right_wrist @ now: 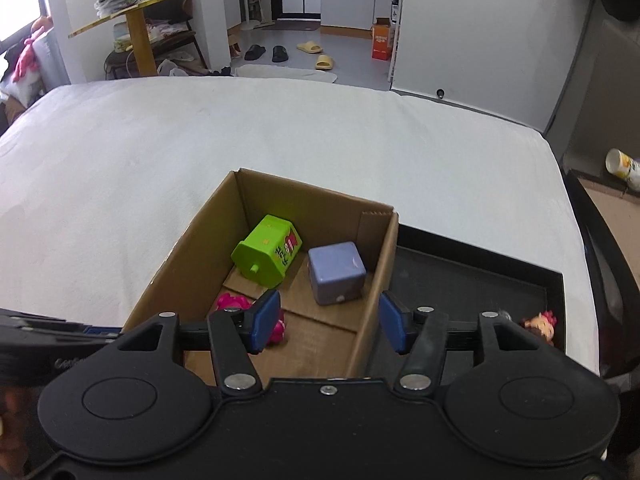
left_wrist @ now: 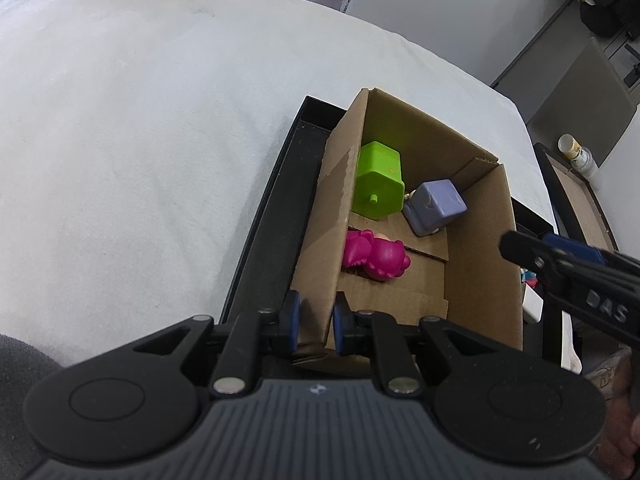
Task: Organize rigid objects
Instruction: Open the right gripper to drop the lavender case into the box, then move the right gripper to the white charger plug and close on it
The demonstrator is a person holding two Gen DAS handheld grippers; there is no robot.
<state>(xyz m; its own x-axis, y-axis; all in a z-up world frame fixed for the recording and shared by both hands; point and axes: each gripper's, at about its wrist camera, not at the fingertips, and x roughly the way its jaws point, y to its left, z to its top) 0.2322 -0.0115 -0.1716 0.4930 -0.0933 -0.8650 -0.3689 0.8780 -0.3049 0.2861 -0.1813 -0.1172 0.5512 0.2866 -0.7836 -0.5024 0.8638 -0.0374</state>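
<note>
left gripper (left_wrist: 315, 322) clamping near wall of cardboard box (left_wrist: 486, 264), likely steadying it | right gripper (right_wrist: 327, 326) hovering over box, fingers apart, empty | pink toy (left_wrist: 378, 256), green block (left_wrist: 378, 180), purple cube (left_wrist: 434, 206) lying inside | small figure (right_wrist: 540, 326) waiting in black tray (right_wrist: 554, 280)

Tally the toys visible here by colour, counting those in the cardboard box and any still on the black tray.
Green: 1, green toy, in the cardboard box
Purple: 1, purple cube, in box
Magenta: 1, magenta figure, in box
Small pink-haired figure: 1, on black tray
Total: 4
</note>
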